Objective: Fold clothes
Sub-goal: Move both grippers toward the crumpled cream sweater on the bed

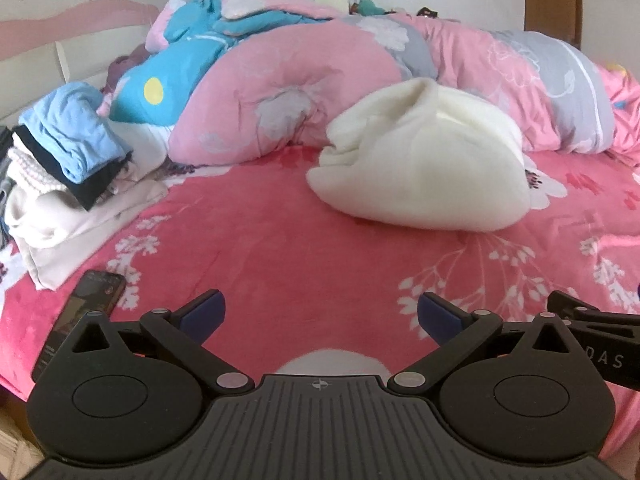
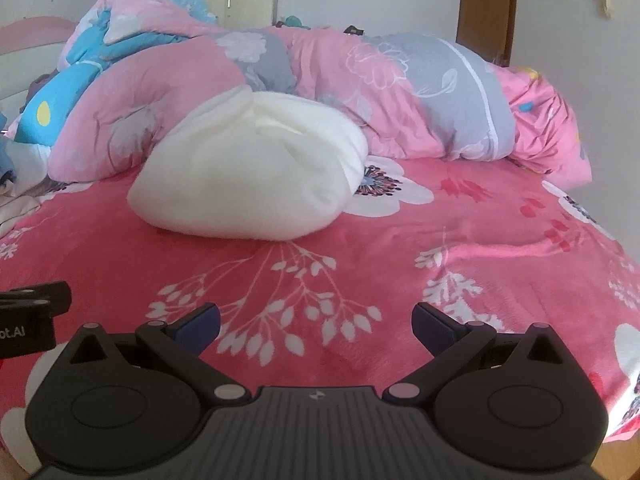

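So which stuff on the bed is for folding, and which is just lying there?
For the folding job:
- white fleece garment, bundled in the middle of the bed
- stack of folded clothes, at the left

Just lying about:
- phone, beside the stack
- pink flowered quilt, heaped at the back
- blue bedding, behind it

A bundled garment (image 1: 420,168) lies on the bed (image 1: 300,264), ahead of the left gripper (image 1: 320,314) and slightly to its right. Behind the garment a heaped quilt (image 1: 288,92) stretches across. A stack of folded clothes (image 1: 68,160) sits far left, with a phone (image 1: 86,304) nearer, just left of the gripper's left finger.
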The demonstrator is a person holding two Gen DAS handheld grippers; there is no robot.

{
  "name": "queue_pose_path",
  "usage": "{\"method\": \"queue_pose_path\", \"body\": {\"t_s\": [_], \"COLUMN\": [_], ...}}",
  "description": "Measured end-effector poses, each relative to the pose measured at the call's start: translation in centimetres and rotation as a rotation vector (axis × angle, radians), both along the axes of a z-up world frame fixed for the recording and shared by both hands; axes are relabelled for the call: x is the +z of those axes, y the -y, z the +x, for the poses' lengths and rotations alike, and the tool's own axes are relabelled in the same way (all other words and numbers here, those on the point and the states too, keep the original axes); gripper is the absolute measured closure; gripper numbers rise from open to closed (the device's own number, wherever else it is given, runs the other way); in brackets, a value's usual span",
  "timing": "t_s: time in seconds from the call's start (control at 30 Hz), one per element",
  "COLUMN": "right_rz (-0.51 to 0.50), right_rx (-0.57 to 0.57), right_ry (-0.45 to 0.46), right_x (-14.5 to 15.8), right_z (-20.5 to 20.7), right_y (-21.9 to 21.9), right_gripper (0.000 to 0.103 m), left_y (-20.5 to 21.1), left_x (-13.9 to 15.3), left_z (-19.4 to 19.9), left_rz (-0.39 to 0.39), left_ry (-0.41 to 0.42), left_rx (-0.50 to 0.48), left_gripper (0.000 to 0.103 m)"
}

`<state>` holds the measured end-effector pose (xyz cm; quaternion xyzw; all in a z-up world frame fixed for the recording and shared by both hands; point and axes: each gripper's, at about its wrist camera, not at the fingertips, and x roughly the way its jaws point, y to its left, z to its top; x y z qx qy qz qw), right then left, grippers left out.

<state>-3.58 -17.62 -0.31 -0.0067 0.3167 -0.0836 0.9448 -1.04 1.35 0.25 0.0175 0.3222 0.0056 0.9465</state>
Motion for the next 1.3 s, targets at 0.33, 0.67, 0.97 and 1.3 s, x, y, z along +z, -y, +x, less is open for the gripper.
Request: {"method": "queue_pose_path", "body": {"t_s": [0.33, 0.67, 0.97, 1.3], "right_rz": [0.002, 0.001, 0.022, 0.035], "right_rx": [-0.009, -0.007, 0.000, -0.005], "right_ry": [-0.001, 0.007, 0.017, 0.016], "right_x": [-0.1, -0.2, 0.0, -0.1], "right_z": [0.4, 0.7, 0.8, 0.8], "right_y": [0.7, 0.6, 0.7, 0.9], "right_gripper": [0.000, 0.000, 0.000, 0.000], "left_y": [-0.5, -0.4, 0.3, 0.9], "left_x": [-0.6, -1.6, -1.8, -1.9], "left_z": [0.2, 1.3, 1.2, 1.1], "left_rz": [-0.030, -0.007, -0.003, 0.026], "left_ry": [0.013, -0.044, -0.051, -0.054], "left_rx": [0.056, 0.016, -0.064, -0.069], "left_gripper": [0.000, 0.000, 0.001, 0.001]}}
